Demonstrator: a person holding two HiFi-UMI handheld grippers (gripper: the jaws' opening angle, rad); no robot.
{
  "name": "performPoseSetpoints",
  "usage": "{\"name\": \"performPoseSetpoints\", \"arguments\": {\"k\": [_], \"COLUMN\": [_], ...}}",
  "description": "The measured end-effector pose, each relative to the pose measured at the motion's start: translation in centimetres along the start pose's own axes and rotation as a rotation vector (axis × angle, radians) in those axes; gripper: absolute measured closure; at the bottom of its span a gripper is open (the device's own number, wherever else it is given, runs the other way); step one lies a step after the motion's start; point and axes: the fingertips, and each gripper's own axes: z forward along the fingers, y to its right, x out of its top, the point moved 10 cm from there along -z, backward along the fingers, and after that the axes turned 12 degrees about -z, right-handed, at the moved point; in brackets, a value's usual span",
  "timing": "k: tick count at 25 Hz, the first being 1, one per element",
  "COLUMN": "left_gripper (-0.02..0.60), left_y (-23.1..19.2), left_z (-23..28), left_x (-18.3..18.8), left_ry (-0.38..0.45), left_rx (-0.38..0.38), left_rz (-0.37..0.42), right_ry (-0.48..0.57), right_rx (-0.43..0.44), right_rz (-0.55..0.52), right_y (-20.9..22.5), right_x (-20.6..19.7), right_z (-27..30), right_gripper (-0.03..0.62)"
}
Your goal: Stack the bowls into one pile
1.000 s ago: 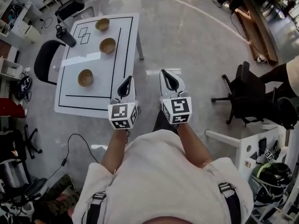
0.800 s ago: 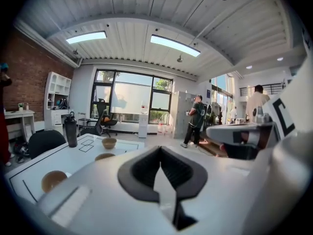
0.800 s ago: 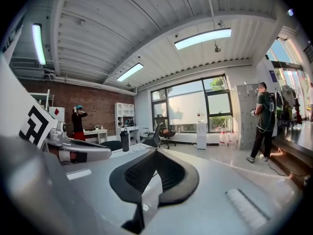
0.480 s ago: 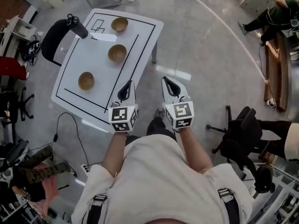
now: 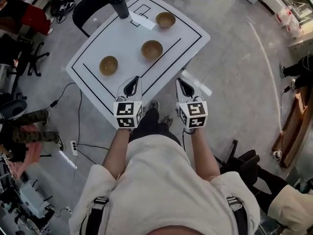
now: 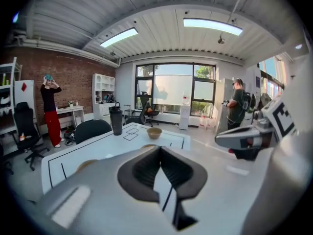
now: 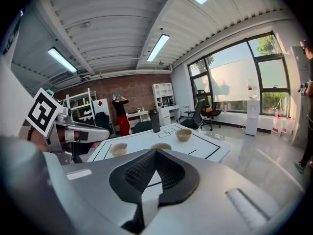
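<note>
The person is standing at the near corner of the bench, holding a pair of tongs in each hand and pointing both toward it. In the head view the left tongs are showing over the bench's near corner. Their jaws are pressing together at the tips and gripping nothing. The right tongs are hanging just off the bench's near right edge, over the floor. They too are closed and empty, with the dark pads meeting at the tips.

Three tan bowls are sitting upright on the bench, well apart from one another and not yet stacked. The nearest bowl is resting toward the bench's left side, inside the black outline drawn on the top. The middle bowl is sitting near the bench's centre, just beside the long inner black line. The far bowl is lying toward the bench's far end, close to a small white sheet and two drawn squares.

A dark bottle is standing upright at the bench's far left corner, and a black chair is sitting just beyond that corner. Neither pair of tongs is touching any bowl.
</note>
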Motion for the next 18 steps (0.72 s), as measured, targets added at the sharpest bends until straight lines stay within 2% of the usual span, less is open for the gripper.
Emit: {"name": "performPoseSetpoints", "arguments": {"k": [5,9,14,18], "left_gripper": [0.578,0.578,0.578,0.578], "left_y": [-4.4,-7.6,-9.2,-11.0], "left_z": [1.1,2.4,5.3,7.4], "left_x": [1.0,1.6,2.4,2.8], "left_ry": [0.016,0.017,0.005,-0.099], "left_rx": [0.091,0.136,0.132,0.091], "left_rz": [-0.021,-0.079,-0.098,-0.027], "right_ry": [0.011,-0.011,-0.050,-0.107], "right_rx": [0.107,0.150,0.211,0.208], "right_rz": [-0.117,-0.155,-0.089,-0.083], "right_y": [-0.5,-0.2,1.4,3.0], "right_x": [3.2,4.9,5.9,6.2], "right_z": [4.5,7.3,10.6,13.7], "right_gripper": [0.594,0.594,0.595,0.594]}}
